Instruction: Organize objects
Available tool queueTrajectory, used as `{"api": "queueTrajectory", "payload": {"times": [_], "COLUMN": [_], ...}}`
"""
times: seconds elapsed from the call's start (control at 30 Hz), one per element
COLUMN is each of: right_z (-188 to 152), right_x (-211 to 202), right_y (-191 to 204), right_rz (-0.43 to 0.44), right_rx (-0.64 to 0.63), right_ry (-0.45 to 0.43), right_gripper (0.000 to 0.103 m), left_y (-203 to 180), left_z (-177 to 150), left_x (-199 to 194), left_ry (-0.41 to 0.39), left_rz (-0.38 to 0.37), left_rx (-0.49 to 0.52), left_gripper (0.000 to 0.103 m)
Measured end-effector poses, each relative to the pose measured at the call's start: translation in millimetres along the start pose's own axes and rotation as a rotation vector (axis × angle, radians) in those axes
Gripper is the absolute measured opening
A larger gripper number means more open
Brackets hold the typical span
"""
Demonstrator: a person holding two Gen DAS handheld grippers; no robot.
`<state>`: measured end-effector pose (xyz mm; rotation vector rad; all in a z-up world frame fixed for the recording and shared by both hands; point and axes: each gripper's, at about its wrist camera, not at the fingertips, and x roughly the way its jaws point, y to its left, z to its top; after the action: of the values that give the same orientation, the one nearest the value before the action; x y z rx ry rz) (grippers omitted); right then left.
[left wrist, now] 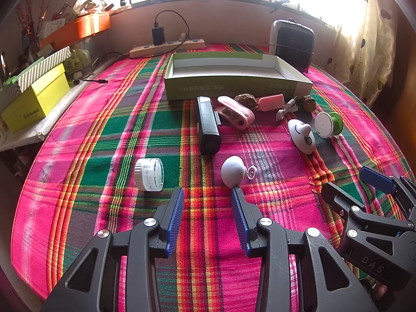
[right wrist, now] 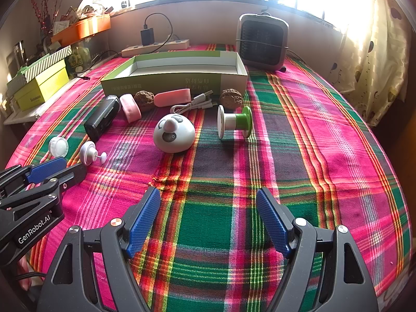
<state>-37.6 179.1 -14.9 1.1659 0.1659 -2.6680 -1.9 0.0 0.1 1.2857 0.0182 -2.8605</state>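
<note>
Both tools hang over the near edge of the counter (right wrist: 325, 130), which is covered by a pink and green plaid cloth, and both tilt downward. Left tool (left wrist: 208, 195) has its blue pads apart with nothing between them; only cloth shows in the gap. Right tool (right wrist: 208, 195) stands spread wide, also holding nothing. Toward the far edge lies an open green box (right wrist: 166, 83), long and shallow, with nothing visible inside. Just in front of its near wall sit two walnuts (right wrist: 231, 98), a pink case (right wrist: 171, 96), a coiled white cable (right wrist: 192, 102) and a pink clip-like piece (right wrist: 130, 108). A black rectangular device (left wrist: 208, 124) lies nearer the middle, pointing toward the box. Closer still are a white dome-shaped gadget (right wrist: 174, 132) and a white-and-green spool (right wrist: 235, 122) on its side. Nearest the left tool rest a small clear jar with a white lid (left wrist: 149, 174) and a white round knob (left wrist: 234, 170) with a small suction-style hook beside it. A grey fan heater (right wrist: 262, 41) stands at the far right corner, a power strip (right wrist: 156, 46) along the far edge.
</note>
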Motion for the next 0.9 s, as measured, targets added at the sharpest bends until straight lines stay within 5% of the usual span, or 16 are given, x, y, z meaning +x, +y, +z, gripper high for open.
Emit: {"api": "queueTrajectory", "payload": {"times": [0.4,0.57,0.9], "right_z": [-2,5,17], "right_x": [-1,0,-9], "right_y": [-2,-4,30], "right_rz": [0.014,0.109,0.22], "right_rx": [0.006,0.048,-0.069], "right_ry": [0.013,0.019,-0.035], "right_gripper": [0.077,0.076,0.076], "left_y": [1,8,32], "left_z": [1,0,5], "left_x": [-2,-10,-32], "left_ry": [0.008,-0.009,-0.069], "left_rz": [-0.022,-0.047,-0.031], "left_rx": [0.005,-0.004,-0.018], "left_gripper": [0.034,0.034,0.034]}}
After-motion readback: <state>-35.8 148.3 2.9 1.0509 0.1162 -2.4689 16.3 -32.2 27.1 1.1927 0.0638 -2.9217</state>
